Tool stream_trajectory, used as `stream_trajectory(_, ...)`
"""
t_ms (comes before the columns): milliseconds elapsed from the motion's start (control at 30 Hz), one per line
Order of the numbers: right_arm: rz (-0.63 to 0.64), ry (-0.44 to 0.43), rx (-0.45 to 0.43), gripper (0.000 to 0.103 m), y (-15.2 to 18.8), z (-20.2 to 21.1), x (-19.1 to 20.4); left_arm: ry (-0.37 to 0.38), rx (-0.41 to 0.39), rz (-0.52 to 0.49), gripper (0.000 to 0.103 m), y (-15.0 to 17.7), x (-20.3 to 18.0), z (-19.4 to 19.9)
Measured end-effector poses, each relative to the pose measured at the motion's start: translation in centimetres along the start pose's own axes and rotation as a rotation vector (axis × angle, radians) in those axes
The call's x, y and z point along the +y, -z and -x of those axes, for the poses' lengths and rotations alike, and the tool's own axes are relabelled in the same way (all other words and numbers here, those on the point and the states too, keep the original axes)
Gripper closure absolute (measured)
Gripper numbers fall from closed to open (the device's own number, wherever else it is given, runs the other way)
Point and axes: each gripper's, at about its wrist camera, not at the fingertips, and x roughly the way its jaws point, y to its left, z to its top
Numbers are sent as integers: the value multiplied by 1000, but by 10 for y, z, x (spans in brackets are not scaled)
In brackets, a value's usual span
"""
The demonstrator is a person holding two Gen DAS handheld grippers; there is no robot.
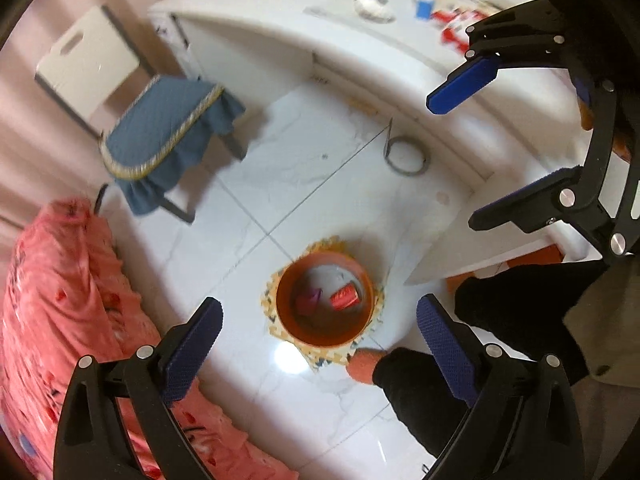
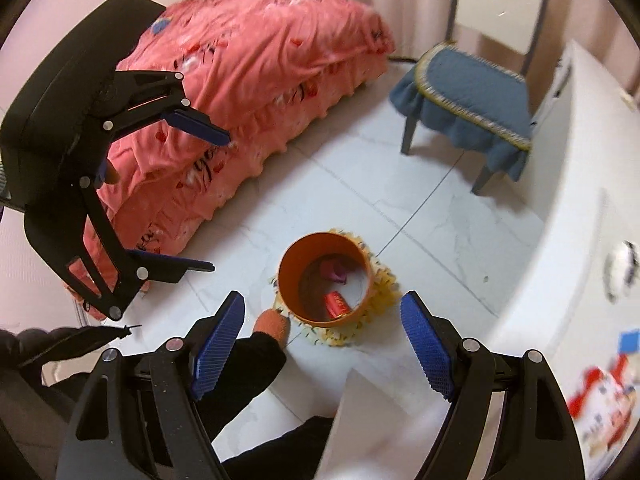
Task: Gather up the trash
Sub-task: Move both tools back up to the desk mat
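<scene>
Left wrist view. Your left gripper [image 1: 318, 330] hangs over the tiled floor [image 1: 248, 200] with its blue-padded fingers [image 1: 192, 344] spread wide and nothing between them. Framed between those fingers, the orange trash bin [image 1: 325, 300] stands upright on a yellow patterned mat [image 1: 332, 354]. Inside the bin lie a red can [image 1: 344, 297] on its side and, to its left, a crumpled purple wrapper [image 1: 307, 299]. Your orange-socked foot [image 1: 362, 365] touches the mat's near edge. Your right gripper [image 1: 516, 144] enters at the upper right, in front of the white table [image 1: 304, 28], its jaws likewise apart and empty. Blurred red-and-white packaging [image 1: 454, 30] and a blue-and-white item [image 1: 423, 5] rest on the tabletop. A chair with a blue seat cover [image 1: 160, 136] stands left of the table; a pink quilt [image 1: 60, 300] fills the lower left.

Right wrist view. Your right gripper [image 2: 322, 344] is open, fingers [image 2: 426, 344] well apart, holding nothing. The bin [image 2: 326, 280] sits between them on the mat [image 2: 348, 334], holding the can [image 2: 337, 304] near its close wall and the wrapper [image 2: 334, 270] toward its far wall. Your foot [image 2: 272, 326] rests just beside the bin's left base. Your left gripper [image 2: 214, 200] appears at the upper left before the quilt [image 2: 256, 64], jaws apart and empty. The chair [image 2: 472, 100] stands upper right, and the table [image 2: 580, 200] curves along the right edge.
</scene>
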Motion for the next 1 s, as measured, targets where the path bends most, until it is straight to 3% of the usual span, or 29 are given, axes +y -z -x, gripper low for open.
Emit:
stream_trajectory(367, -150, 73, -122, 23, 74, 93, -54, 16, -94, -128, 7, -65, -59, 33)
stream_trajectory(633, -269, 137, -167, 23, 127, 127, -101, 51, -138, -237, 7, -114, -102, 33)
stream_trajectory(833, -353, 178, -223, 24, 161, 148, -148, 87, -188, -248, 7, -156, -124, 26)
stream_trajectory(1000, -357, 201, -235, 37, 168, 146, -186, 125, -214, -273, 7, -193, -141, 2)
